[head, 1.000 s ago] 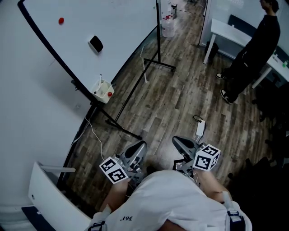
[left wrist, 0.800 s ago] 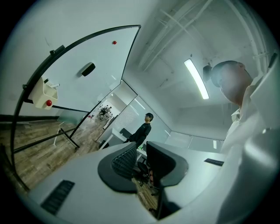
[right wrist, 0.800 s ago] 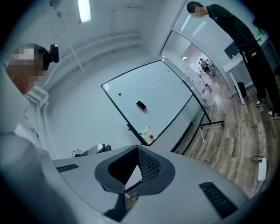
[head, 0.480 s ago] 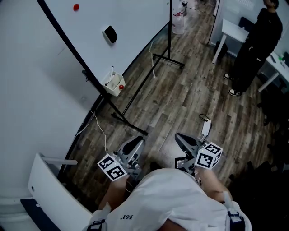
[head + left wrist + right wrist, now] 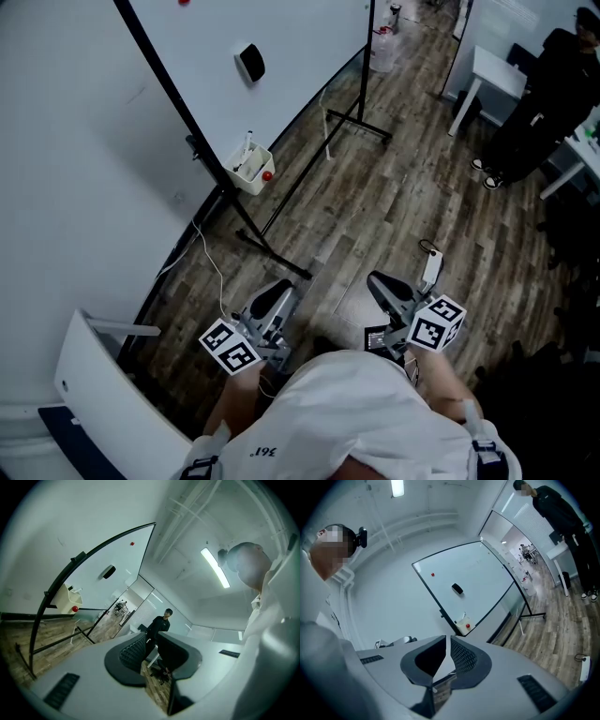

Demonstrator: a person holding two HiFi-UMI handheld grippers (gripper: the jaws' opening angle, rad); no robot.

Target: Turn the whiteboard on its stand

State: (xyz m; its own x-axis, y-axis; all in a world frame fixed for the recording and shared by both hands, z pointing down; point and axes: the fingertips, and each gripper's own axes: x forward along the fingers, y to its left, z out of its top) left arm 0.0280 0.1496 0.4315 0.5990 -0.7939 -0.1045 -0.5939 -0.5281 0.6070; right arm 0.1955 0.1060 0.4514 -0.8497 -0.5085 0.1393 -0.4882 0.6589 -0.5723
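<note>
Left claw (image 5: 275,302), its jaws just eased apart on nothing, and the clenched, empty right claw (image 5: 386,286) hang well short of the whiteboard (image 5: 309,37).

Head view: camera on the wearer's head, facing forward and steeply down; left gripper (image 5: 279,294) and right gripper (image 5: 382,285) sit close beneath it; whiteboard (image 5: 291,37) stands well ahead of the left gripper, at top left.

Left gripper view: wide-angle camera just behind the left gripper (image 5: 149,641), looking along its jaws; whiteboard (image 5: 105,557) well off to the jaws' left; standing person (image 5: 158,626) straight beyond them, far.

Right gripper view: camera likewise behind the right gripper (image 5: 448,641); whiteboard (image 5: 476,576) ahead above the jaws; standing person (image 5: 562,515) at the right edge.

Shared by all three: whiteboard, its tray (image 5: 251,169) (image 5: 63,597) (image 5: 464,625), standing person (image 5: 539,103).
</note>
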